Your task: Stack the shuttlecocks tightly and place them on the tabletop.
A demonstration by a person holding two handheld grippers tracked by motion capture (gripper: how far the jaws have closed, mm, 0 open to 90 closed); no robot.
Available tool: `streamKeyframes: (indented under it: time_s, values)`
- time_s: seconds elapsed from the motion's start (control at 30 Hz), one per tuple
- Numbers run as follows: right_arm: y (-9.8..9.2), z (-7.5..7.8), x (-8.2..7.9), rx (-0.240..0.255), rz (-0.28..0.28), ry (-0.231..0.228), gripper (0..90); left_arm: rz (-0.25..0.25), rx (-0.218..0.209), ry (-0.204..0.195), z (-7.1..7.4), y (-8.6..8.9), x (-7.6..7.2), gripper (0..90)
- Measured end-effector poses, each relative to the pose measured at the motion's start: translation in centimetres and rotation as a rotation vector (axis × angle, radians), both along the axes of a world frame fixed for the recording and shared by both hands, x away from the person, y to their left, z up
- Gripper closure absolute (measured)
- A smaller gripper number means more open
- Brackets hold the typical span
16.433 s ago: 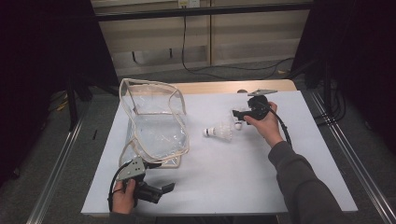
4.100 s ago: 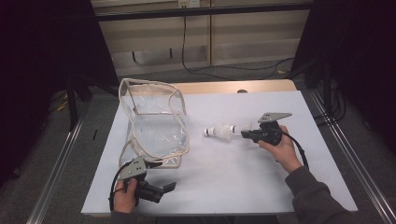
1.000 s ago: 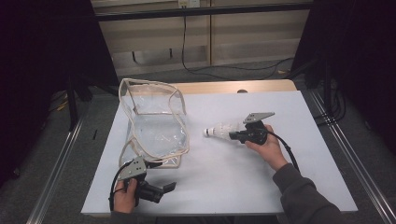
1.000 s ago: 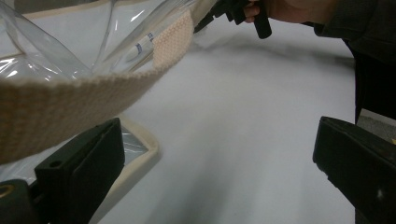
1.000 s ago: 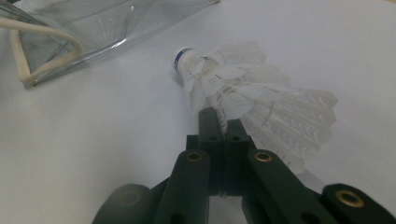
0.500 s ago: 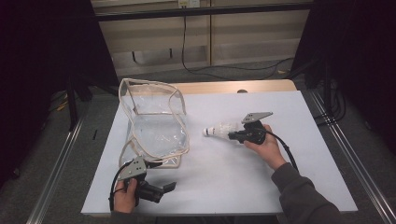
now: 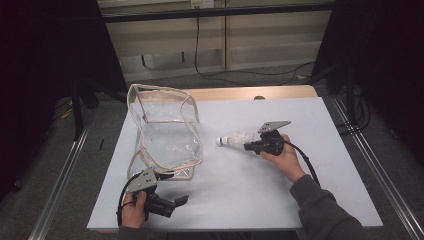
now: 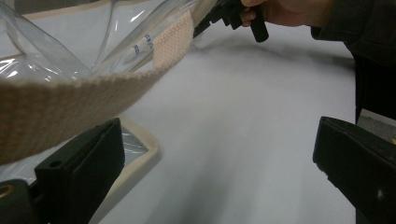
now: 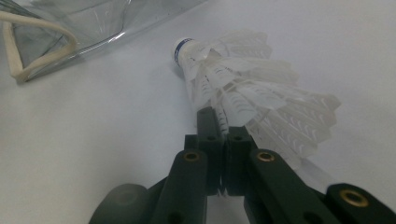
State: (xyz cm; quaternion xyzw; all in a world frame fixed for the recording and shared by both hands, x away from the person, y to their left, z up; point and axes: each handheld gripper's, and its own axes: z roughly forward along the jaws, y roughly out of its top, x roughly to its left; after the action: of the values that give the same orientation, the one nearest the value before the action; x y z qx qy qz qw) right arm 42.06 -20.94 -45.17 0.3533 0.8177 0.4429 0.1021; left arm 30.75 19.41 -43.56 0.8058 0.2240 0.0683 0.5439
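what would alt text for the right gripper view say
The right hand-held gripper, its two black jaws shut, pinches the feather skirt of a white shuttlecock that lies on a white table, cork end pointing away. A clear plastic bag with a cream strap lies at upper left.

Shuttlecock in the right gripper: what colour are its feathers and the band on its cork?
White feathers on the shuttlecock, blue band; clearest in the right gripper view.
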Motion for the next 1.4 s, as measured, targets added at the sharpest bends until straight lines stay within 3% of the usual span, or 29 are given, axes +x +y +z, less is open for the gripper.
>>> streamKeyframes:
  time_s: [0.43,1.13,1.4]
  values:
    - [0.1,-0.2,-0.1,-0.01,-0.002,0.009,78.5,0.002,0.003,0.0,0.0,0.0,0.0,2.3]
    - [-1.5,0.4,-1.0,0.025,-0.036,0.0,66.5,0.0,0.006,-0.001,0.0,0.0,0.0,2.1]
    - [-1.8,0.7,-1.2,0.04,-0.048,0.003,56.1,0.001,0.005,-0.001,0.0,0.0,-0.1,2.1]
